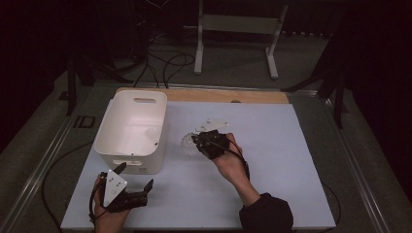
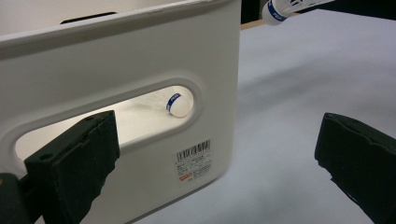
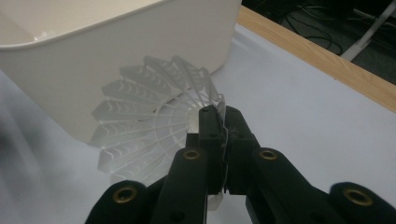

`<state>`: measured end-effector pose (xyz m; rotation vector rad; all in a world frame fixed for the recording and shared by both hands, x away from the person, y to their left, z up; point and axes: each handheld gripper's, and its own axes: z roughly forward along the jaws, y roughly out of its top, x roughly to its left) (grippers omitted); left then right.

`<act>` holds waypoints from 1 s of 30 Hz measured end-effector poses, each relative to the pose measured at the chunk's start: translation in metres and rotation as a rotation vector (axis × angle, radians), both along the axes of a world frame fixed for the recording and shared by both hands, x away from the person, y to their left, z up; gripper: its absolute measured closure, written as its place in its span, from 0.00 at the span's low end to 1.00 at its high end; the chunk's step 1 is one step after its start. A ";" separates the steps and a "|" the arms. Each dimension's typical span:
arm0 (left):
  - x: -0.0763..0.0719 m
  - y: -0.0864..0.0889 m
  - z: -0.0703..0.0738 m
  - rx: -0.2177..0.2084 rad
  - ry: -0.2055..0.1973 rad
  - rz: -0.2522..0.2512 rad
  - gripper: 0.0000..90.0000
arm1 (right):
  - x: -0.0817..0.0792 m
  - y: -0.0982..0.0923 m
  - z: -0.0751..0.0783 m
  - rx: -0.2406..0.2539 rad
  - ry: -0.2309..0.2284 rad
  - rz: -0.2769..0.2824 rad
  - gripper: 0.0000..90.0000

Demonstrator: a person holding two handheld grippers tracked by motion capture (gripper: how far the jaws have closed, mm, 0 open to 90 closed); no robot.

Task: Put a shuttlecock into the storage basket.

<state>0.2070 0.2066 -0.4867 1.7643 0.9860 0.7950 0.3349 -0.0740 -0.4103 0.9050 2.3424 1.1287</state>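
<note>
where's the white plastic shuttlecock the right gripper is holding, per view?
High view: white plastic shuttlecock at table centre, just left of the right hand-held gripper, beside the bin.
Left gripper view: top edge, right of centre, its blue-banded cork pointing left.
Right gripper view: centre, skirt fanned out, rim pinched between the shut jaws.
Shared landmark: the white rectangular plastic bin.

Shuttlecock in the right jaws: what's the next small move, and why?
Probably carry the right gripper, shut on the shuttlecock by its skirt edge, up and over the rim of the white bin before opening. The shuttlecock sits outside the bin's wall, near the table sheet. Another shuttlecock already lies inside. The left gripper waits open by the bin's handle slot.
</note>
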 end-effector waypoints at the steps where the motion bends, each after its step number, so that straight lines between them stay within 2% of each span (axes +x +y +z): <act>1: 0.000 0.000 0.000 -0.001 0.000 0.000 0.01 | 0.000 0.000 0.000 0.002 0.000 0.000 0.98; 10: 0.000 0.000 0.000 0.003 0.002 -0.002 0.01 | 0.000 0.003 0.002 0.007 -0.008 0.006 0.98; 20: 0.000 0.000 0.000 0.001 0.001 -0.001 0.01 | 0.002 0.002 0.003 0.043 0.024 0.008 0.98; 30: 0.000 0.000 0.000 0.002 0.001 -0.001 0.01 | 0.004 0.002 0.005 0.062 0.025 0.006 0.98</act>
